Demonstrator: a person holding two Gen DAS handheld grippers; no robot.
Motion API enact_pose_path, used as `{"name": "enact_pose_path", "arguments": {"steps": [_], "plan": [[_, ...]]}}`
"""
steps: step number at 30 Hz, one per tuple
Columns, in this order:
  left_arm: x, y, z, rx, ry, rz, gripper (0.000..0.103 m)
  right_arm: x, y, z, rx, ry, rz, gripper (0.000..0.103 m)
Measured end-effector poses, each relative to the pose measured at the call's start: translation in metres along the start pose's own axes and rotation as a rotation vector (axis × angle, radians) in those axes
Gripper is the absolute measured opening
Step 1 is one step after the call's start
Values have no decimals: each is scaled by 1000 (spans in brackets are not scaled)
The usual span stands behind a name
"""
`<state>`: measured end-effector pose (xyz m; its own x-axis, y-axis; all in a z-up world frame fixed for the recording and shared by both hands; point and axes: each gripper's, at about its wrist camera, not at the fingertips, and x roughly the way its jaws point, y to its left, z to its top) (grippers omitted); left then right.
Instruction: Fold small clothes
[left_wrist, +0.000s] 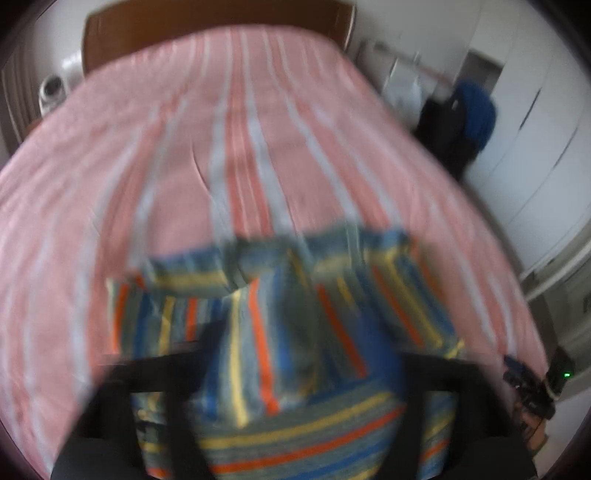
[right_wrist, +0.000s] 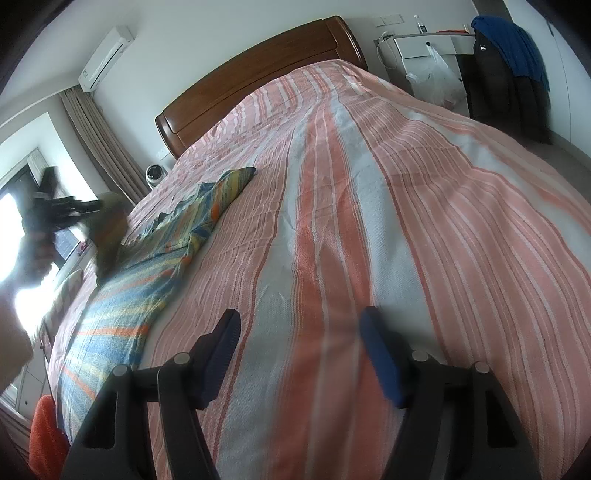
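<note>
Striped cotton in blue, yellow, orange and grey-green fills the lower part of the left wrist view: a small shirt (left_wrist: 280, 314) lying on the pink-and-white striped bedspread (left_wrist: 229, 129), near the foot of the bed. A bunched fold of it rises between the dark arms of the left tongs (left_wrist: 295, 398), which appear pinched on that fold, though blur hides the fingertips, so the hold is a judgement. The whole picture is smeared, which suggests quick motion. The risk here is that a thin pinch of loose fabric slips out mid-swing, or that the lifted part drags the rest and rucks the panels already laid flat.

In the right wrist view the shirt (right_wrist: 147, 266) lies along the left side of the bed, its body flat and stretching toward the near edge, with a pointed sleeve end reaching toward the wooden headboard (right_wrist: 258, 66). One part is lifted off the bed by the left tongs (right_wrist: 92, 210), seen blurred against the bright window. The right tongs (right_wrist: 299, 354) hang spread wide over bare bedspread (right_wrist: 406, 184), holding nothing, well apart from the shirt. With that side idle, nothing pins the garment down, so a one-sided pull could skew the fold or slide the shirt toward the bed's edge. The fabric looks light and limp, creasing readily.
</note>
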<state>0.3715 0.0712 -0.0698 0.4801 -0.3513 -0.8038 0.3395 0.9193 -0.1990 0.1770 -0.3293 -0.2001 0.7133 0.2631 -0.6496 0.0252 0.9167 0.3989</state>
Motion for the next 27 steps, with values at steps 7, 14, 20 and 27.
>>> {"name": "enact_pose_path", "arguments": {"steps": [7, 14, 20, 27], "plan": [[-2, 53, -27, -107, -45, 86, 94, -1, -2, 0, 5, -6, 11, 67], [26, 130, -103, -156, 67, 374, 98, -1, -1, -1, 4, -5, 9, 67], [-49, 156, -137, -273, -36, 319, 98, -1, -1, -1, 4, -5, 10, 67], [-99, 152, -210, -198, -117, 395, 101, -1, 0, -1, 4, -6, 10, 67]]}}
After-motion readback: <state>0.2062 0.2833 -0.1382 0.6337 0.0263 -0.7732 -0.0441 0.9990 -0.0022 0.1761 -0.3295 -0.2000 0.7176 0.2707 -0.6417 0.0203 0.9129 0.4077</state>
